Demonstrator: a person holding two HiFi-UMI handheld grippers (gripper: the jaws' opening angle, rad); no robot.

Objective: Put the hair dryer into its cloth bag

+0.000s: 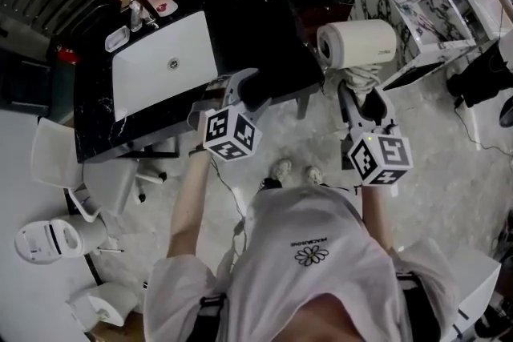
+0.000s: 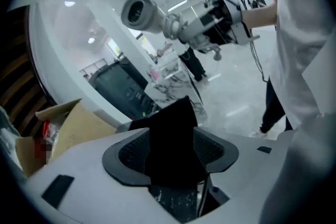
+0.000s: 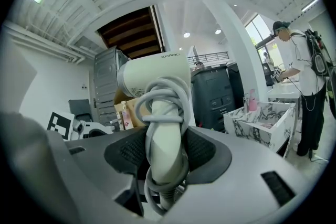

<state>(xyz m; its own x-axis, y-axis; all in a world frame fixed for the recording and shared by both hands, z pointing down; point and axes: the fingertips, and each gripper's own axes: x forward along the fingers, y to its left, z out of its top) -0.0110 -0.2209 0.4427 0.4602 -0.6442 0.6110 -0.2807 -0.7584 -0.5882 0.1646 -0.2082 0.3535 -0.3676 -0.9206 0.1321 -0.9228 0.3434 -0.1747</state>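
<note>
Two grippers are in my hands. My left gripper (image 2: 171,153) stands spread wide, the black bag (image 2: 170,131) between its pads, at the table (image 1: 240,20) edge. My right gripper (image 3: 166,159) pinches the dryer (image 3: 157,78) by its cord-wrapped handle, right of the bag.

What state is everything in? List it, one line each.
hair dryer: upright, handle gripped in right tongs, cord wound round it.
cloth bag: loose between left tongs, jaws apart.
laptop: lid shut.
</note>
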